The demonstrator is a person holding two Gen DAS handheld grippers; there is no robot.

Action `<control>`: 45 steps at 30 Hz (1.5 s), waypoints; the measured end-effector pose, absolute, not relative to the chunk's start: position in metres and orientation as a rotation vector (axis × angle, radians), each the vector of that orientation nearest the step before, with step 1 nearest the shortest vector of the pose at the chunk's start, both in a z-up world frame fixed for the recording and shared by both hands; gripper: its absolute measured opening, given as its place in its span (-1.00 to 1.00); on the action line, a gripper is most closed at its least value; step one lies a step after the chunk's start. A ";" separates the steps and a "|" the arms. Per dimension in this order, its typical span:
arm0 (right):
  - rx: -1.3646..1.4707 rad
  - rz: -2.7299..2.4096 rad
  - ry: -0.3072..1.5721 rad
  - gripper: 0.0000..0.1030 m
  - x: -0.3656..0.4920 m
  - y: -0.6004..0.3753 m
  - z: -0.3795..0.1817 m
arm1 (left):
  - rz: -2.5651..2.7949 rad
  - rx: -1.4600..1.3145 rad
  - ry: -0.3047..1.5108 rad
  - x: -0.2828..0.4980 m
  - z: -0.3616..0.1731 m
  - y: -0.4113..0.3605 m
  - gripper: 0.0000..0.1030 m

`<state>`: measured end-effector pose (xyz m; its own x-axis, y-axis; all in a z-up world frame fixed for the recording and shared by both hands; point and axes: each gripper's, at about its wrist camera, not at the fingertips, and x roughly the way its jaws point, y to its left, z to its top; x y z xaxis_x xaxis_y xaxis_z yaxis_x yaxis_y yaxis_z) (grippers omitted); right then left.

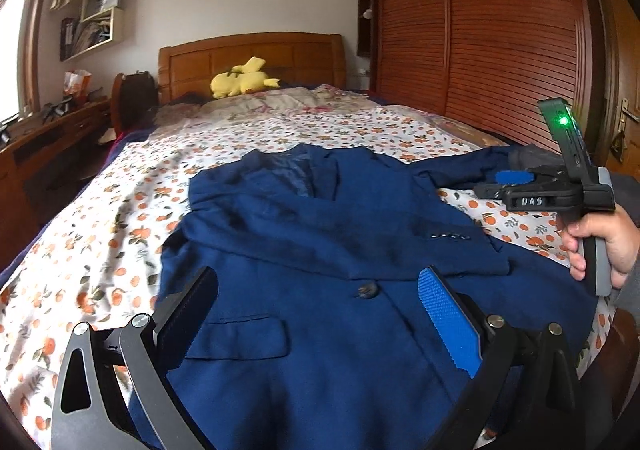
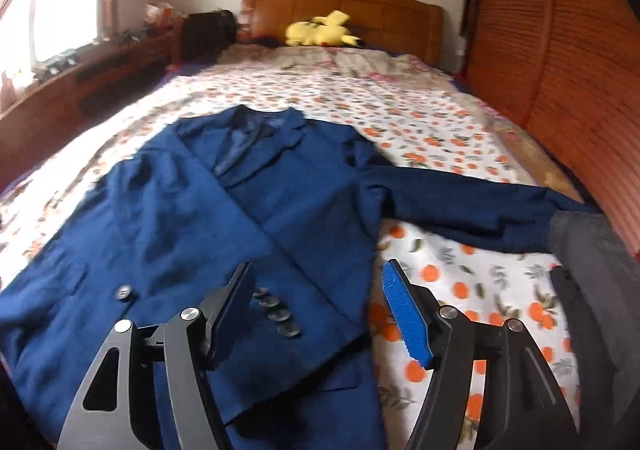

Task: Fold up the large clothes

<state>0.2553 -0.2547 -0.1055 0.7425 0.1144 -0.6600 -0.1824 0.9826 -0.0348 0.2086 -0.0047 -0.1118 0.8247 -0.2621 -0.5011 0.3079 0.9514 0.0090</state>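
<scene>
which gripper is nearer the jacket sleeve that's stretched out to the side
Right. The right gripper sits open beside the outstretched sleeve; the left gripper hovers over the jacket's front, near its button.

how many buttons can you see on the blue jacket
5: one large front button on the jacket left of the right tool, and four small cuff buttons in a row on the folded sleeve between its fingers. Others may be hidden.
</scene>
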 end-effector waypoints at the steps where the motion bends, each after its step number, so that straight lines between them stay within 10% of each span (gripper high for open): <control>1: -0.096 0.182 0.726 0.21 0.255 -0.252 -0.109 | -0.309 0.094 0.517 0.208 -0.112 -0.008 0.95; 7: -0.128 0.300 0.860 -0.33 0.269 -0.235 -0.156 | -0.340 0.109 0.510 0.210 -0.118 -0.030 0.95; 29: -0.091 0.322 0.846 -0.31 0.263 -0.238 -0.178 | -0.369 0.175 0.496 0.260 -0.152 -0.057 0.95; 45: -0.020 0.218 0.691 0.34 0.293 -0.301 -0.081 | -0.369 -0.089 0.501 0.281 -0.169 -0.007 0.95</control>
